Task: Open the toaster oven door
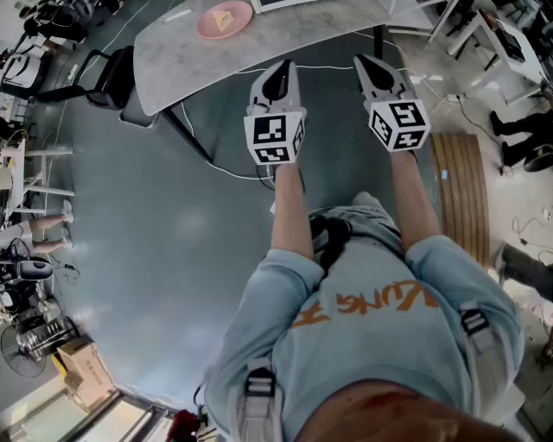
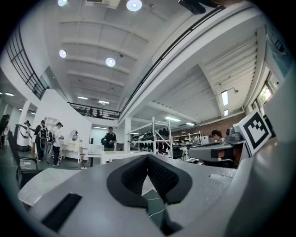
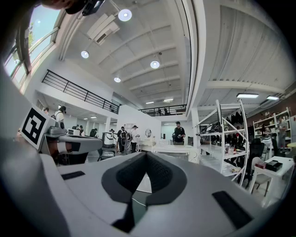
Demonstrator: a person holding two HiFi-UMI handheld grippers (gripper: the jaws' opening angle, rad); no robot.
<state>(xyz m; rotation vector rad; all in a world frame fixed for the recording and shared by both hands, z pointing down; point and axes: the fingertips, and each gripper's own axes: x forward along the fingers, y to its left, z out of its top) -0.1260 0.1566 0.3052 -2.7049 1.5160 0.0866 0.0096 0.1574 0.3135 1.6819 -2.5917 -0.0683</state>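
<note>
No toaster oven shows in any view. In the head view my left gripper (image 1: 278, 72) and right gripper (image 1: 373, 66) are held side by side at arm's length over the grey floor. Both point toward the near edge of a marble-topped table (image 1: 302, 34). Each is shut, with its dark pads meeting at the tip and nothing between them. The left gripper view looks level across a large hall past its shut gripper (image 2: 147, 158). The right gripper view does the same, its gripper (image 3: 146, 154) also empty.
A pink plate (image 1: 224, 19) with a pale piece of food lies on the table. A dark chair (image 1: 108, 78) stands at the left, a slatted wooden board (image 1: 462, 190) at the right. White cables (image 1: 233, 173) trail under the table. Several people stand far off in the hall.
</note>
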